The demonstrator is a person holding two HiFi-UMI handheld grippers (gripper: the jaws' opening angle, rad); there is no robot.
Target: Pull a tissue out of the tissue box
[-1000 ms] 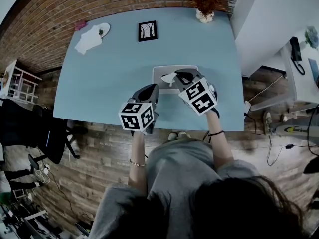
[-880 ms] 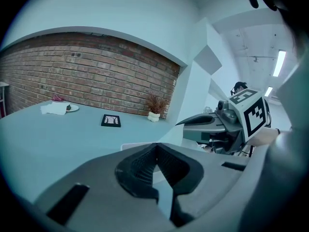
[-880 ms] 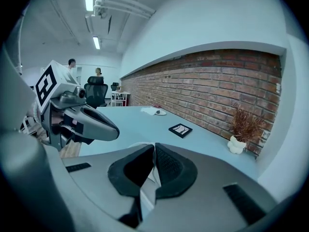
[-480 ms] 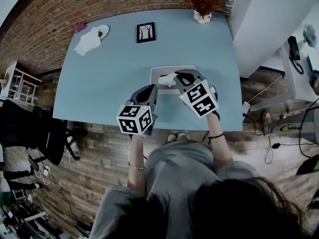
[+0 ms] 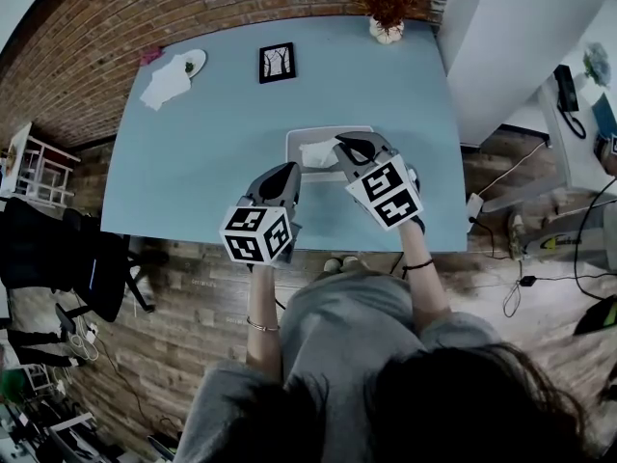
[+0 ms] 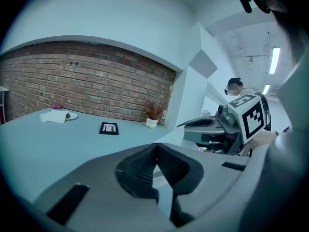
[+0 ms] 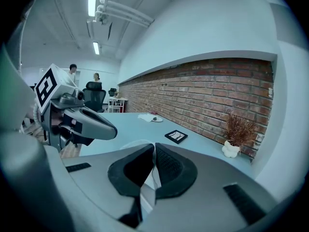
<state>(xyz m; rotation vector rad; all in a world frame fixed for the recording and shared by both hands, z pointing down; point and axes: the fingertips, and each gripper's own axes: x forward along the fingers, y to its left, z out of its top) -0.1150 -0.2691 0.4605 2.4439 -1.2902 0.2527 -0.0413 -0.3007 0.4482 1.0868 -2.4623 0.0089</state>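
A grey tissue box [image 5: 328,133] lies on the light blue table [image 5: 193,162], near its front edge. A white tissue [image 5: 314,152] stands out of its top. My right gripper [image 5: 343,149] is over the box and shut on that tissue. In the right gripper view a white strip of tissue [image 7: 153,178] runs between the pressed pads of the right gripper [image 7: 154,146]. My left gripper [image 5: 286,170] hovers just left of the box's front corner. In its own view the left gripper [image 6: 156,149] has its tips together with nothing held.
At the back of the table stand a small framed picture [image 5: 277,63], a dried plant in a white pot [image 5: 386,29], and a plate with a white napkin [image 5: 174,75]. A black chair [image 5: 58,249] stands left of the table. A brick wall runs behind.
Both grippers keep much the same places over the box. The tissue stays pinched in the right gripper, and only the head view has shifted slightly.
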